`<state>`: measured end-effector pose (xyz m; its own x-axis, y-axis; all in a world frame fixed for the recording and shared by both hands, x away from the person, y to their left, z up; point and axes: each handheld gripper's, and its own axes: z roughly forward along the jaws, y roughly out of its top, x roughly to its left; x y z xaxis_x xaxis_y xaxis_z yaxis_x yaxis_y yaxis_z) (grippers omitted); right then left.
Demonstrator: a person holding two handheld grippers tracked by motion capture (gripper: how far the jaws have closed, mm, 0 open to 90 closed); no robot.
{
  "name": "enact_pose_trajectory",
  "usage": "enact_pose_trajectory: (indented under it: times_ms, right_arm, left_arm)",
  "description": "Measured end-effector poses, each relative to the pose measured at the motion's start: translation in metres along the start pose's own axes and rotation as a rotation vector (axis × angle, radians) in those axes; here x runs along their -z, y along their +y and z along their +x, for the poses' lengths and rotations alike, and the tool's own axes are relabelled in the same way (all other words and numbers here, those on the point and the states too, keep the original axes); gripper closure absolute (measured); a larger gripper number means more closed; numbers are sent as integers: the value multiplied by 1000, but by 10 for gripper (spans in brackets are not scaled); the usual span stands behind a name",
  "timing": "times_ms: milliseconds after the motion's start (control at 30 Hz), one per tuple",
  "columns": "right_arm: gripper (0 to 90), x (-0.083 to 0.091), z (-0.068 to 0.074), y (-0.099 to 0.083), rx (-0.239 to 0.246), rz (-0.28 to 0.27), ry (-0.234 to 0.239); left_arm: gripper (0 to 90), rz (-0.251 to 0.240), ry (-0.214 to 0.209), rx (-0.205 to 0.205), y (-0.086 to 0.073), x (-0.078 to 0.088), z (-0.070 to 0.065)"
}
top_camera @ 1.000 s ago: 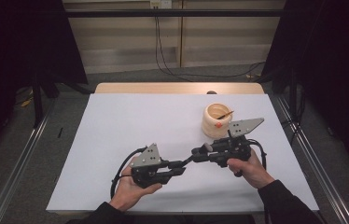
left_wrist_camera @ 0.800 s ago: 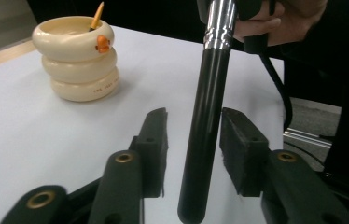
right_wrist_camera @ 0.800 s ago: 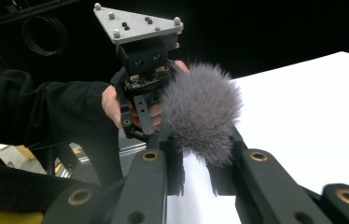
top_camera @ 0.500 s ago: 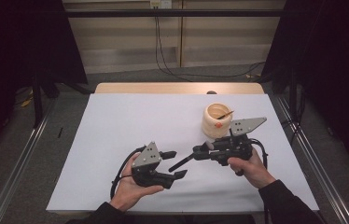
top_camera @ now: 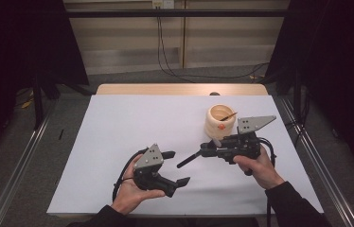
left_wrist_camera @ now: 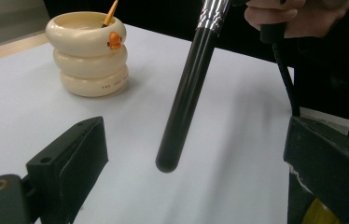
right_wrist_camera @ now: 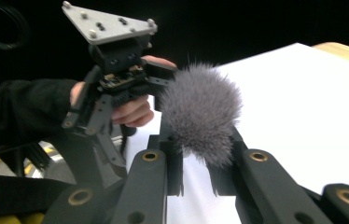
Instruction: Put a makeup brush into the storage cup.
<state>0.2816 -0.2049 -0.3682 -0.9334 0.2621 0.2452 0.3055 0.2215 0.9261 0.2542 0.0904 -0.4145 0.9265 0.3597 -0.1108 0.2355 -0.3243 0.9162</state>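
A makeup brush [top_camera: 195, 157] is hanging just above the white table cover [top_camera: 118, 123], towards the near right of the table, and is lying roughly level with its black handle pointing left and a little near. In the left gripper view the handle [left_wrist_camera: 189, 88] is slanting down from a ribbed silver ferrule to a rounded black tip, and that tip is floating free over the cover. In the right gripper view the fluffy grey bristle head [right_wrist_camera: 201, 112] is sticking up beyond the jaws.

The right gripper [top_camera: 215, 150] is gripping the brush: its jaws are squeezed tight on it just behind the bristles, and the person's right hand [top_camera: 259, 166] is wrapping the gripper's body from the near side.

The left gripper [top_camera: 171, 168] is sitting to the near left of the brush tip, in the person's left hand [top_camera: 130, 191]. Its jaws have just been opening and are now standing wide apart; the handle tip is lying ahead of them, in line with the gap, and neither pad is touching it. The gripper is carrying nothing.

Just beyond the right gripper, on its far side, a cream holder [top_camera: 220, 121] shaped like three stacked rings is standing upright on the cover. It has a small orange mark on its upper ring, and a thin brown stick [top_camera: 228, 115] is leaning inside it.
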Motion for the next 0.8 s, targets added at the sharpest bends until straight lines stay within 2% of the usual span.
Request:
enact_pose_trajectory:
  times_ms: [100,167,233,300,333,367,400,500,600,633,700,767,800]
  right_arm:
    - [780,0,0,1,-1,23,-11]
    - [780,-1,1,1,-1,48,-18]
    - [780,-2,2,3,3,67,-26]
    - [780,-3,3,4,5,76,-27]
    - [780,-3,3,5,6,83,-35]
    - [780,-3,3,5,5,88,-35]
    - [781,-3,4,6,9,100,-38]
    - [780,-3,4,8,4,123,-33]
    - [780,-5,4,11,0,160,-33]
    - [780,-6,4,12,0,173,-32]
    - [780,-9,4,14,0,198,-37]
    - [780,-12,4,17,2,224,-38]
    - [780,-14,5,18,8,246,-38]
  left_arm:
    - [67,5,4,-17,-1,0,0]
    - [69,-5,-14,-10,-1,-1,0]
    - [57,-13,9,-18,-1,-2,-1]
    - [46,-16,-2,2,-2,-3,0]
    - [26,-10,6,7,-1,-3,-1]
    - [25,-23,-8,2,-2,-3,-1]
    - [29,-14,-2,-9,-2,-2,-1]
    - [22,-38,-38,-2,-4,-1,1]
    - [25,-36,-16,18,-4,-1,3]
    - [27,-37,-20,31,-5,-2,3]
    - [38,-25,-38,31,-7,-4,4]
    - [49,-22,-47,12,-7,-5,3]
    - [52,-36,-57,12,-8,-5,2]
